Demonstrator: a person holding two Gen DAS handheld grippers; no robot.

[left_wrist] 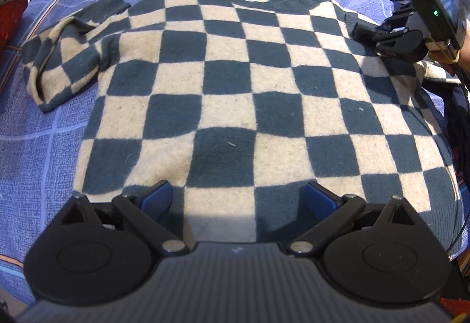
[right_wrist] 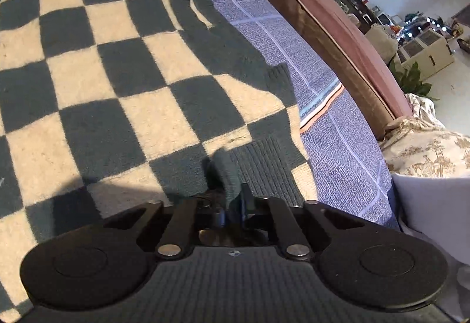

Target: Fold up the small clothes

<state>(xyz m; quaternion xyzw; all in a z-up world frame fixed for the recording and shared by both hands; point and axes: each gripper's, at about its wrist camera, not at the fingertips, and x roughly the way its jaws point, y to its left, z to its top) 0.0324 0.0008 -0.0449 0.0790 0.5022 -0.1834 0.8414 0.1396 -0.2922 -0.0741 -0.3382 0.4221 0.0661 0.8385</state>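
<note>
Blue patterned bedspread (left_wrist: 44, 129), bearing dark-green-and-cream checkered knit sweater (left_wrist: 223, 93) spread flat, neck far. Left gripper (left_wrist: 238, 199) wide open, empty, above near hem. Right gripper (right_wrist: 233, 205) clamped on ribbed dark cuff (right_wrist: 226, 176) at right, presumably for folding sleeve inward.

Both views are bright with warm sunlight, and hard dark shadows cross the checkered sweater (left_wrist: 223, 93) toward 6 o'clock. Fisheye bending curves the bed (left_wrist: 38, 129) edges (strongest at 3 and 9 o'clock). Distant room background looks soft.
</note>
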